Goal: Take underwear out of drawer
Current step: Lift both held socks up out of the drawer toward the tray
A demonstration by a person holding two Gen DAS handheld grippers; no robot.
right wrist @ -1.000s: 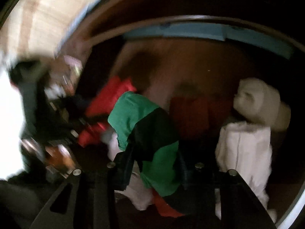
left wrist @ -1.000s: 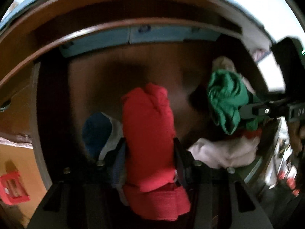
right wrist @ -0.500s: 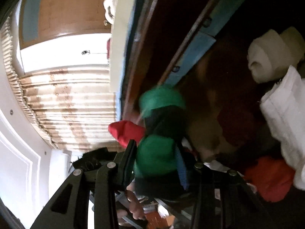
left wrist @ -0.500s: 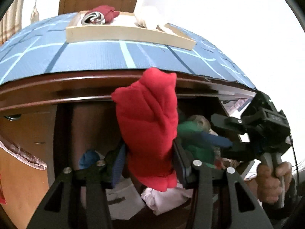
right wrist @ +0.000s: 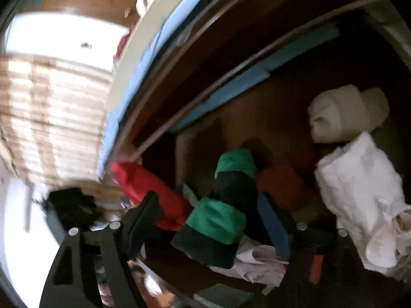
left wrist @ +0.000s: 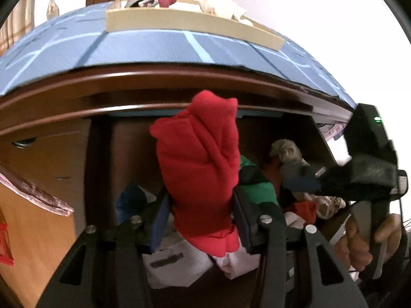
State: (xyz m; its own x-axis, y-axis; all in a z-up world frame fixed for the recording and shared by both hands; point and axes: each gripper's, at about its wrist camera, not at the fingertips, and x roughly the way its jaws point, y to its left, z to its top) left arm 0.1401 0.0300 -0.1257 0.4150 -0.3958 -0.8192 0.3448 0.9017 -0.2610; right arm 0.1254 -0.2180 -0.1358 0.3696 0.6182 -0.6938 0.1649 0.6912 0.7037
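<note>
the left gripper (left wrist: 200, 205) is clenched on a rolled bundle of soft red fabric underwear (left wrist: 200, 169), the pads pressing its lower half while the upper half stands free above the fingers, in front of the dark wooden drawer (left wrist: 123, 138). the bundle bulges around the pads and holds its shape, so it reads as light, soft and compressible, not slippery; a grip across the thick middle of the roll looks secure, whereas a pinch at a loose edge would likely let it unroll.

the right gripper (right wrist: 213, 220) is opening its jaws, with a rolled green and black fabric bundle (right wrist: 221, 205) lying between the fingers; its blue pad (right wrist: 272, 223) sits just to the right of the roll and the left finger stands apart from it, so the roll looks released rather than squeezed. it lies on other clothes at the near side of the drawer. to its right are a folded white cloth (right wrist: 359, 195) and, farther back, a cream rolled cloth (right wrist: 344, 113).

on the blue-patterned top of the dresser (left wrist: 154, 43) a shallow pale wooden tray (left wrist: 195, 23) holds more rolled garments, probably the drop-off place.
</note>
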